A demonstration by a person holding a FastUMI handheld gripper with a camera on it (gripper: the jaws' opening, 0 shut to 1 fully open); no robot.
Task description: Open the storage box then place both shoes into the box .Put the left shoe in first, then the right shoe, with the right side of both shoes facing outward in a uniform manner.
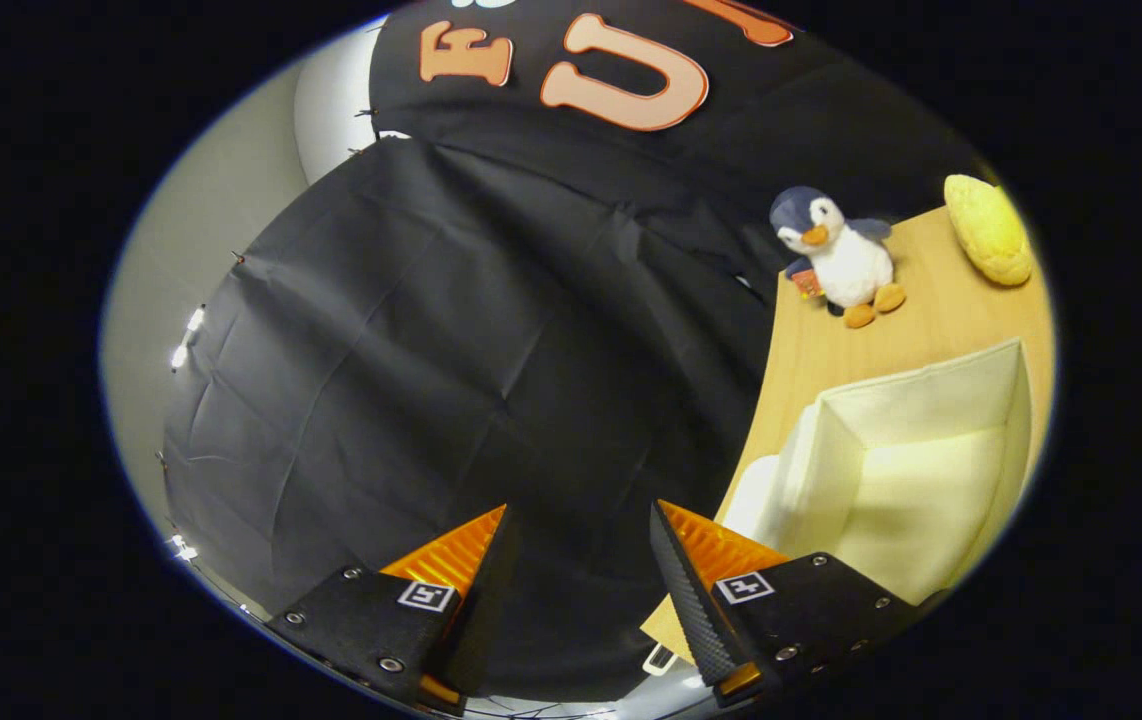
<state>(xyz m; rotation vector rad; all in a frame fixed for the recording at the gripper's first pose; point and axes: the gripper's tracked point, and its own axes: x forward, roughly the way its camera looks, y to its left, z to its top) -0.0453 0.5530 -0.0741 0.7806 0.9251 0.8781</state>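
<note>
Jaws (pixel 579 560) stand apart, empty, aimed at the booth wall. Storage box (pixel 921 470) sits open on the bench (pixel 831 350) near its edge; fetching the left shoe likely comes next.

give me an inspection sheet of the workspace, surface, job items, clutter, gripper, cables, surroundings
Surface: wooden table, bare between the toys and the box.
Job's things: cream storage box on the table, its opening in view, no shoe seen inside; shoes: nothing seen.
Clutter: penguin toy and yellow plush beyond the box.
Gripper: gripper open, fingers apart with nothing between them, aimed at the black cloth beside the table.
Cables: nothing seen.
Surroundings: black cloth wall, pale wall behind it.
</note>
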